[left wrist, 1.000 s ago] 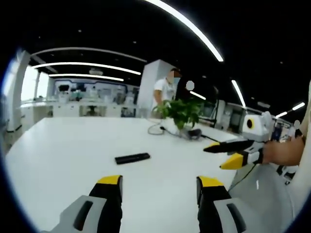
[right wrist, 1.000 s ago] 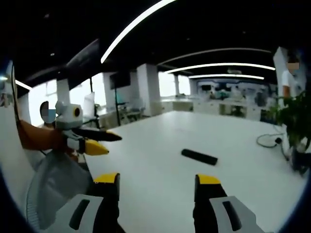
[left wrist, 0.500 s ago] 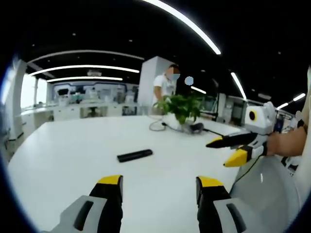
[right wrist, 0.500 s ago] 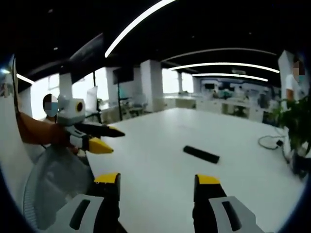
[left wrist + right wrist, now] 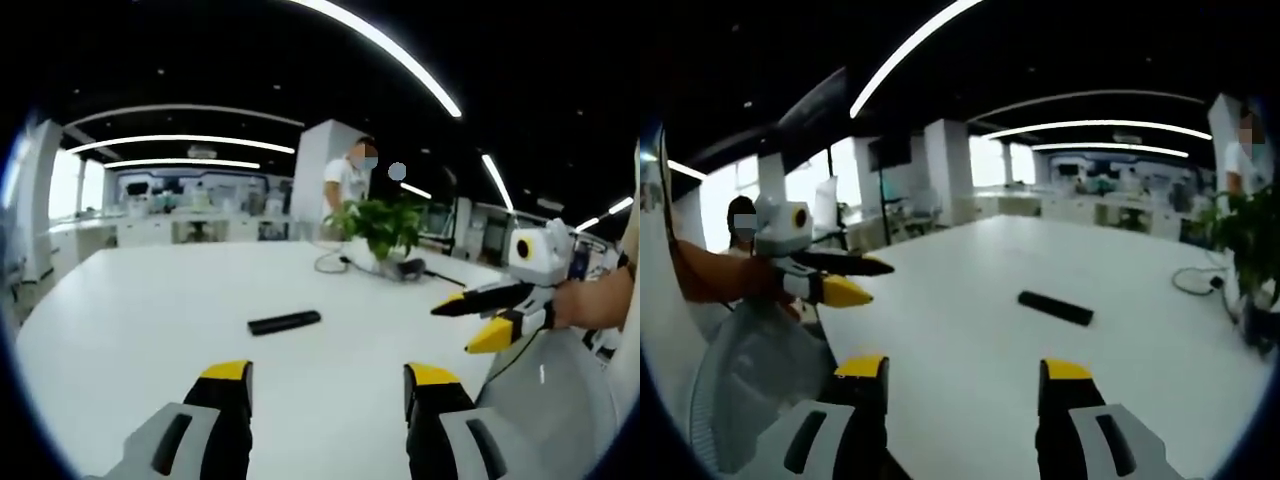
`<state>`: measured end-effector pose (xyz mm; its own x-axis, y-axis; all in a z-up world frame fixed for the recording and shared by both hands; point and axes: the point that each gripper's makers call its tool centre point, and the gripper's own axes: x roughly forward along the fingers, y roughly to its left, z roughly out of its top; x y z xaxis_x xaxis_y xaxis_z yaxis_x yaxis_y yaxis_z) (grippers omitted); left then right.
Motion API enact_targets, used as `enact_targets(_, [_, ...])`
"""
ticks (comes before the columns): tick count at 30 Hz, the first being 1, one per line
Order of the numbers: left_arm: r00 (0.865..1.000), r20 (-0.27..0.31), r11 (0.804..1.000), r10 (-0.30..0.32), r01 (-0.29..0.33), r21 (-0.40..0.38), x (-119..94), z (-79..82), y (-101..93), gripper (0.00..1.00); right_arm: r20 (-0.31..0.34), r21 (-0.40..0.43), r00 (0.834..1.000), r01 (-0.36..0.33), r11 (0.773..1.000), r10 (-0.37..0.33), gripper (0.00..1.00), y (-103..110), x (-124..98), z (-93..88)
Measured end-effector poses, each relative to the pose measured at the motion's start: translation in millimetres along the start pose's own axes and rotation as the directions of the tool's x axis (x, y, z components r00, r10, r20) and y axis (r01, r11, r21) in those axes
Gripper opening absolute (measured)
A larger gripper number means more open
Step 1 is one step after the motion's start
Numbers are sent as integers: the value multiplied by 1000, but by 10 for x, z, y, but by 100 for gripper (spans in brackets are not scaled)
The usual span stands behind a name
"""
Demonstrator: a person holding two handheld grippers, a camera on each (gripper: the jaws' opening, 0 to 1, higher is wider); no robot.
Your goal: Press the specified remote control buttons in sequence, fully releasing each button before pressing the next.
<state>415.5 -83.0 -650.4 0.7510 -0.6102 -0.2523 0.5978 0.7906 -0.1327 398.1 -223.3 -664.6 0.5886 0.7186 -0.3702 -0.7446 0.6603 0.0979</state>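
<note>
In the left gripper view, the left hand-held gripper (image 5: 325, 385) rises from the bottom with its two yellow-tipped jaws standing apart and nothing between them, above bare white bench (image 5: 130, 310). In the right gripper view, the right hand-held gripper (image 5: 958, 382) likewise has its two jaws apart and holds nothing. There are two hand-held grippers and one remote control (image 5: 285, 322), a slim black bar lying flat on the bench, at about 11 o'clock from the left jaws and well apart from them; from the right jaws it sits at about 1 o'clock, again well apart, with open white surface all around it. The right hand-held gripper enters the left gripper view at 3 o'clock, over the bench's near edge. One potted plant (image 5: 380, 228) stands toward the far edge at 1 o'clock, with a cable (image 5: 328, 264) beside it and one person (image 5: 345, 185) behind.
</note>
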Motion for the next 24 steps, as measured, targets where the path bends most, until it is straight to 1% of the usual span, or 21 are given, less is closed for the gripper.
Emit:
enact_targets(4, [1000,-4,1000,5,-5,9,7,-8,16,62,17,-5,1000,10,1000,-10,57,-24,-11,38])
enact_targets(15, [1000,9,1000,13,-13,0,-2,14,47,62,5,-10,1000,14,1000,-14,58,-21,2,17])
enact_targets(24, [1000,10,1000,4,-4,-1,0,12,32,62,6,-8,1000,27,1000,-27,58,-52,6,19])
